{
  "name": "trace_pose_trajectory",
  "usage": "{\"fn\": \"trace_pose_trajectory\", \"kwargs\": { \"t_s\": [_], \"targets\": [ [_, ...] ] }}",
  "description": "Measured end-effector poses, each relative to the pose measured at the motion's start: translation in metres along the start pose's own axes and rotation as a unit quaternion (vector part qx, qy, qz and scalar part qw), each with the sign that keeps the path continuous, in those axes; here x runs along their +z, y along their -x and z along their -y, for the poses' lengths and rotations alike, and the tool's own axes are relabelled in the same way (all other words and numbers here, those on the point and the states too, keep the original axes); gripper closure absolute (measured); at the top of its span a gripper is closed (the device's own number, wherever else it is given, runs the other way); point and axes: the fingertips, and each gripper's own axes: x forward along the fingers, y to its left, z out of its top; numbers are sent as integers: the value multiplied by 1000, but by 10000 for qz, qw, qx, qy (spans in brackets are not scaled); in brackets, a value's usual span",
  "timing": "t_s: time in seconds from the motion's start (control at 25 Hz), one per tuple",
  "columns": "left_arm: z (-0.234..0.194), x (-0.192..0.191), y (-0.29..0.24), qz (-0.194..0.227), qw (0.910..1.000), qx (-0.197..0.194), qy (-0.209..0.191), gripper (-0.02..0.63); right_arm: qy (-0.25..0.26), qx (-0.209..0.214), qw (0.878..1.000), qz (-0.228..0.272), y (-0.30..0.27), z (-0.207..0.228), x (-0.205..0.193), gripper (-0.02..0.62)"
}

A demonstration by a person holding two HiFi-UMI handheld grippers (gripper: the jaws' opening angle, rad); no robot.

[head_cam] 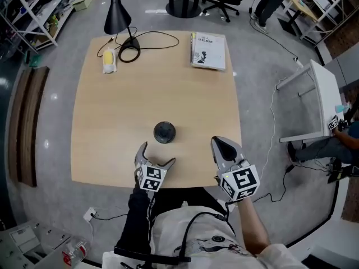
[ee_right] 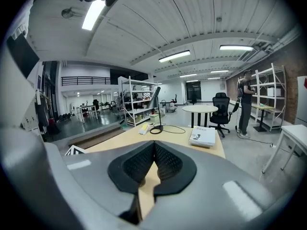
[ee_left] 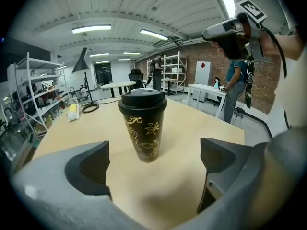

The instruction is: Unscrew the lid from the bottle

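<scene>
A black bottle [head_cam: 164, 132] with gold flower print stands upright on the wooden table [head_cam: 112, 122], near its front edge. Its black lid [ee_left: 142, 99] sits on top. My left gripper [head_cam: 157, 154] is just in front of the bottle, open. In the left gripper view the bottle [ee_left: 144, 133] stands a little beyond the jaws, and neither pad touches it. My right gripper [head_cam: 220, 143] hovers to the right of the bottle, over the table's front right corner. It is shut with nothing in it, and its pads [ee_right: 165, 162] meet in the right gripper view.
At the back of the table stand a black desk lamp [head_cam: 119, 15] with a coiled cable, a yellow and white object [head_cam: 109, 60] and a book [head_cam: 208, 51]. A white table [head_cam: 322, 94] and a seated person are off to the right. The table's front edge is right below both grippers.
</scene>
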Motion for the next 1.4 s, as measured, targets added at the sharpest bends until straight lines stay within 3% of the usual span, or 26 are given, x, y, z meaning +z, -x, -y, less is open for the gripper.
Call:
{"fn": "trace_pose_trajectory", "kwargs": {
  "t_s": [0.28, 0.56, 0.72, 0.84, 0.92, 1.16, 1.4],
  "targets": [
    [-28, 35, -50, 1072, 9939, 270, -8, 3, -93, -117, 9983, -570, -35, 17, -22, 591],
    [-9, 60, -73, 1646, 9848, -458, -303, 6, -158, -145, 9953, -950, -70, 16, -32, 591],
    [11, 58, -74, 1630, 9787, -1118, -547, 14, -168, -12, 9939, -1088, -90, 7, -39, 591],
    [17, 58, -73, 1632, 9754, -1345, -616, 37, -148, 94, 9924, -1219, -103, -1, -46, 591],
    [20, 60, -73, 1639, 9743, -1411, -637, 83, -199, 81, 9915, -1280, -106, -3, -50, 591],
    [16, 63, -74, 1587, 9757, -1423, -503, 114, -271, 14, 9898, -1396, -106, -2, -56, 591],
    [5, 66, -81, 1336, 9808, -1420, -96, 147, -215, -4, 9897, -1418, -106, -1, -53, 591]
  ]
}}
